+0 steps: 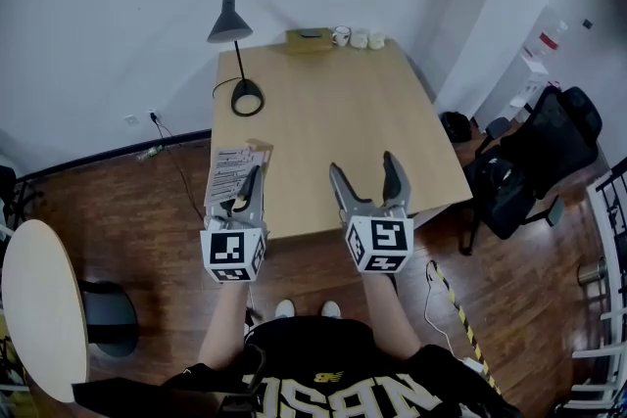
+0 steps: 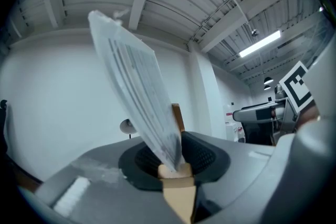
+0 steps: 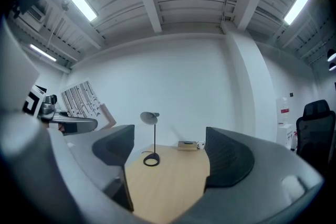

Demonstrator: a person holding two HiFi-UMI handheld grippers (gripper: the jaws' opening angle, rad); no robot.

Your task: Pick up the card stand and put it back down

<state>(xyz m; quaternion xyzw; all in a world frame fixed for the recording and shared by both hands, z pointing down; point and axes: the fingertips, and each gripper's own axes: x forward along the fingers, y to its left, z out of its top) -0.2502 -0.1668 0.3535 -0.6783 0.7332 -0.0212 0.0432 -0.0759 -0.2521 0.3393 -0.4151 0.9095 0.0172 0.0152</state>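
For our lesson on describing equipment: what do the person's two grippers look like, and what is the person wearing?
The left gripper and right gripper each have grey curved jaws lined with dark ribbed pads. Each carries a white cube printed with black square markers. The person wears a black top with white lettering.

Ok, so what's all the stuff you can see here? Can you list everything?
table: one, light wood, middle of the room
lamp: one, black, back left of the table
box: one, brownish, table's far edge
cups: looks like three, white, beside the box
card stand: one, wooden base with a printed white card, by the table's near left corner
office chair: one, black, right of the table
round table: one, pale, far left
left gripper: one, grey, shut on the card stand
right gripper: one, grey, open and empty, over the table's near edge
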